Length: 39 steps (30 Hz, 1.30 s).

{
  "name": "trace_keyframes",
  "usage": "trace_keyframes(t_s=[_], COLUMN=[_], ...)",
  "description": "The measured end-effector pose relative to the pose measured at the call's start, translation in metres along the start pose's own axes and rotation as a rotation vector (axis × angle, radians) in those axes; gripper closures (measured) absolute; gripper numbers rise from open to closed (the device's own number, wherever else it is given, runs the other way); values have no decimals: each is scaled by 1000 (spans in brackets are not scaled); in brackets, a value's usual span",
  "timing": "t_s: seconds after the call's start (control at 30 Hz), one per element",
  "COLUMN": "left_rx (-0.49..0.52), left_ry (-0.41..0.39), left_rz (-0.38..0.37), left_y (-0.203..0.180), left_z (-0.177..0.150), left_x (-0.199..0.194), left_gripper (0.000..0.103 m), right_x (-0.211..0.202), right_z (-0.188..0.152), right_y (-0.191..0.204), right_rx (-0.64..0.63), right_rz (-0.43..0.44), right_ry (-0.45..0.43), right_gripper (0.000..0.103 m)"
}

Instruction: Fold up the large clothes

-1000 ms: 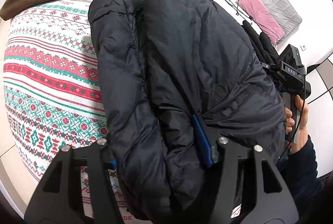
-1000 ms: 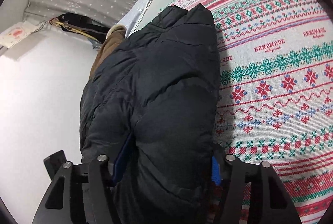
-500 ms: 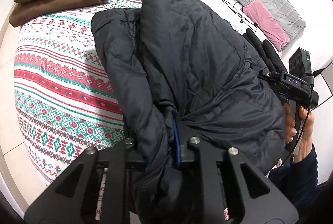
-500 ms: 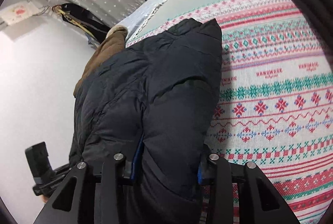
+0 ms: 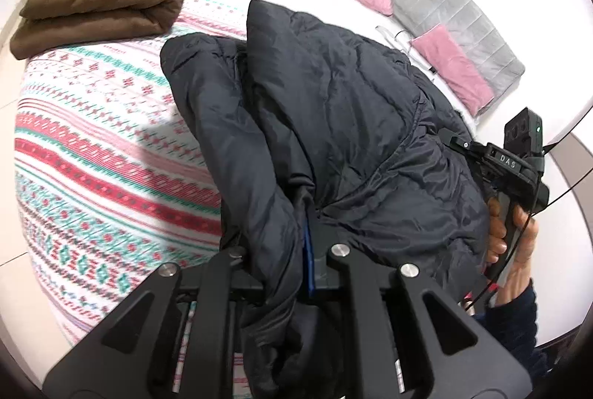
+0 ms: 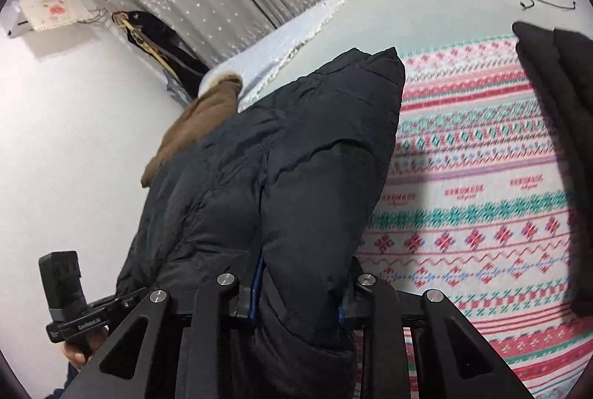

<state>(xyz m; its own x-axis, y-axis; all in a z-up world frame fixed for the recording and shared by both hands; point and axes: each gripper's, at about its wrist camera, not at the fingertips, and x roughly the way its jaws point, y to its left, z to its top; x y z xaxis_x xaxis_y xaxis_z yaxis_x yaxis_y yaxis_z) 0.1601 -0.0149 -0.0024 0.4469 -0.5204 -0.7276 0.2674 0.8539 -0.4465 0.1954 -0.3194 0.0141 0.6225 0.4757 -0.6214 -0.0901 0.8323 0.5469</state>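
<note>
A black puffer jacket lies folded lengthwise on a patterned red, green and white blanket on the bed. My left gripper is shut on a thick fold at the jacket's near edge. My right gripper is shut on the jacket at its other near corner, the padding bulging between the blue pads. The right gripper also shows in the left wrist view, held by a hand. The left gripper shows at the lower left of the right wrist view.
A folded brown garment lies at the blanket's far left. Pink and grey pillows and a cable lie at the back right of the bed. Another black garment lies on the blanket, right of the jacket. Curtains hang behind.
Both grippers have closed on the jacket's near edge, the left first. Both have lifted and pulled back, so more of the bed and room shows.
</note>
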Motion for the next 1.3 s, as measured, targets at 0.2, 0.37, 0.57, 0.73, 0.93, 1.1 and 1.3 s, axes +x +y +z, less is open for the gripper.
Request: trace_keyframes(t_s=[0.2,0.37,0.57,0.73,0.93,1.1,1.3], left_rx=[43,92,183,220,263,314,314], left_ry=[-67,-101,-126,-98,-37,21,61], left_rz=[-59,-103,-173,-261,-316,-284,-225], left_y=[-41,-100,-191,-270,-343,-382,-372], left_z=[15,39,76,98,109,92,71], left_x=[-6,-5,12,54,122,172,223], left_gripper=[88,89,88,88,88,88,83], right_x=[-43,-97,-176,-244,-310,-321,-279], right_z=[19,46,91,124,140,135,108], right_y=[-11,-27,-71,-127,-214,-294,-396], right_rx=[-14,-44,-50,-27,70,165,347], right_rz=[39,60,44,-32,-120,-158,-183], right_ry=[-84,-168,-256,-312,-367,-348,-262], right_gripper=[78,80,81,81,81,81,76])
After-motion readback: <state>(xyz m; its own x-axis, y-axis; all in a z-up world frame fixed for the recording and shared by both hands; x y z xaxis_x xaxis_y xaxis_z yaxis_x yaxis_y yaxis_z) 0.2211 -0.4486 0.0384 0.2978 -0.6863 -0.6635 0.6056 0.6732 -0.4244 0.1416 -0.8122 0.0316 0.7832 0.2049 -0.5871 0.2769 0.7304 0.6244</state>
